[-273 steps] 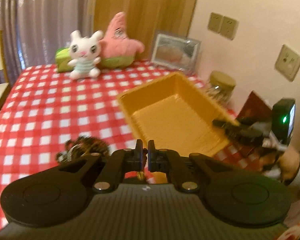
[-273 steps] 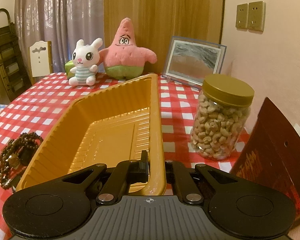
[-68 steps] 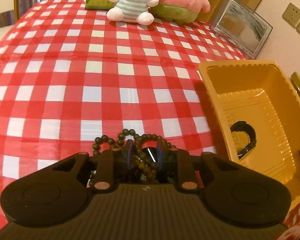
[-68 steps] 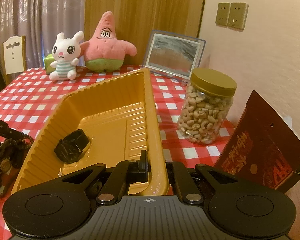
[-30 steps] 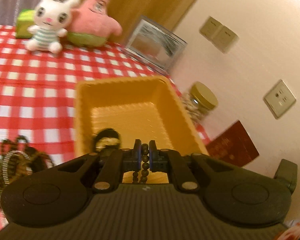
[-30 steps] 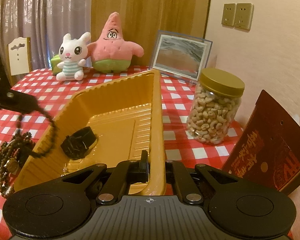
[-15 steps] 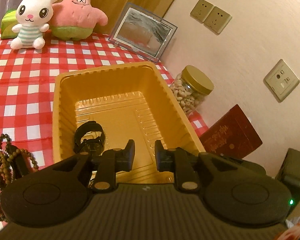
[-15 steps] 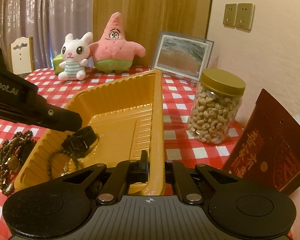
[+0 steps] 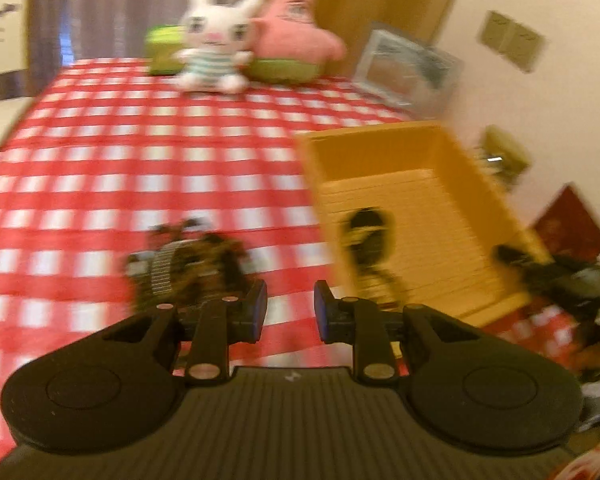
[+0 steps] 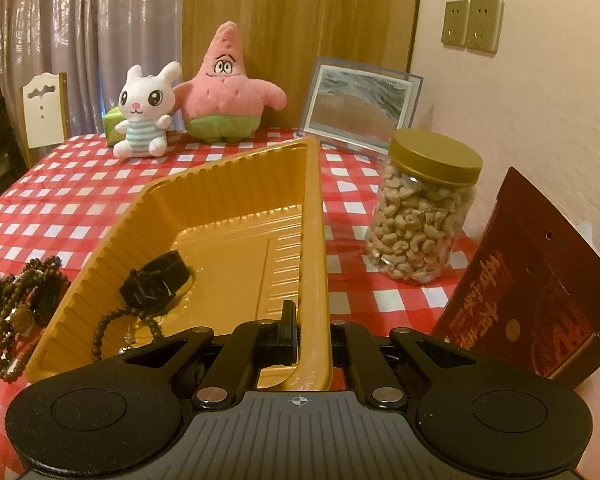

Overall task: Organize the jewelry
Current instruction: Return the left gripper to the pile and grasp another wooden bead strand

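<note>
A yellow plastic tray [image 10: 312, 216] sits on the red checked tablecloth; it also shows in the blurred left wrist view [image 9: 476, 184]. Inside lie a black watch [image 10: 156, 278] and a dark bead bracelet [image 10: 120, 326]; the watch [image 9: 366, 232] shows in the left view too. A pile of bead bracelets and a metal band [image 9: 188, 260] lies on the cloth left of the tray, also in the right view [image 10: 20, 304]. My left gripper [image 9: 288, 310] is open and empty above the cloth between pile and tray. My right gripper [image 10: 314, 330] is shut on the tray's near rim.
A white bunny plush [image 10: 146, 114], a pink starfish plush [image 10: 228, 88] and a picture frame [image 10: 360, 106] stand at the back. A cashew jar [image 10: 424, 204] and a dark red box [image 10: 540, 304] stand right of the tray, by the wall.
My left gripper let the bead bracelet fall into the tray, opened, and has swung left toward the jewelry pile. The right gripper has held the tray rim throughout.
</note>
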A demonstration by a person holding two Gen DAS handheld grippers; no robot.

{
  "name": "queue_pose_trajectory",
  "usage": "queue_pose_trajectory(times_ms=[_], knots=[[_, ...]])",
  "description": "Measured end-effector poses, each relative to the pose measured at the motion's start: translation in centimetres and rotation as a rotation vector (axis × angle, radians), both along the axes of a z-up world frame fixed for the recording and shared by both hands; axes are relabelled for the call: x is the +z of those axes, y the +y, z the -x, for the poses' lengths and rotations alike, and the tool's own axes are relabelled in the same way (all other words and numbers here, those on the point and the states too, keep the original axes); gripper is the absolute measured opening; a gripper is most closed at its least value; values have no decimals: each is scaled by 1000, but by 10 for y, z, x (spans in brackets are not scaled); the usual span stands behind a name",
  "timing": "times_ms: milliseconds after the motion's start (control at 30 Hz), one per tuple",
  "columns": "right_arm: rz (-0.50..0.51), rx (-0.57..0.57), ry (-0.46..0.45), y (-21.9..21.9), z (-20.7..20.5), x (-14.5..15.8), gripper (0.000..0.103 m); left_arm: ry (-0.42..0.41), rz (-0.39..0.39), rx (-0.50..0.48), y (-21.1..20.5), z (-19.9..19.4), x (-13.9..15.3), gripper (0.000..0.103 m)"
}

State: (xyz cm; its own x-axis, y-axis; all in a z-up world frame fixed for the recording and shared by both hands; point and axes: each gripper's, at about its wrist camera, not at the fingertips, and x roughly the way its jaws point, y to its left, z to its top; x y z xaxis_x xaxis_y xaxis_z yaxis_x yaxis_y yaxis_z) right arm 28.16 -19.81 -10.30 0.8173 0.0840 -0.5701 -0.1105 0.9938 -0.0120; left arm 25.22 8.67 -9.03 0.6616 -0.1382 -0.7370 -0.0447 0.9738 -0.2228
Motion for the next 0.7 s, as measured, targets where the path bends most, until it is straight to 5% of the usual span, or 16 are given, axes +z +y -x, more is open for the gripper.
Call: queue_pose_trajectory(times_ms=[233,700], knots=[[6,8,13,-2,0,-1,4,59,-75,106,31,22,-14,22],[10,19,17,-2,3,0,4,76,-153,6,-3,31,-36,22]])
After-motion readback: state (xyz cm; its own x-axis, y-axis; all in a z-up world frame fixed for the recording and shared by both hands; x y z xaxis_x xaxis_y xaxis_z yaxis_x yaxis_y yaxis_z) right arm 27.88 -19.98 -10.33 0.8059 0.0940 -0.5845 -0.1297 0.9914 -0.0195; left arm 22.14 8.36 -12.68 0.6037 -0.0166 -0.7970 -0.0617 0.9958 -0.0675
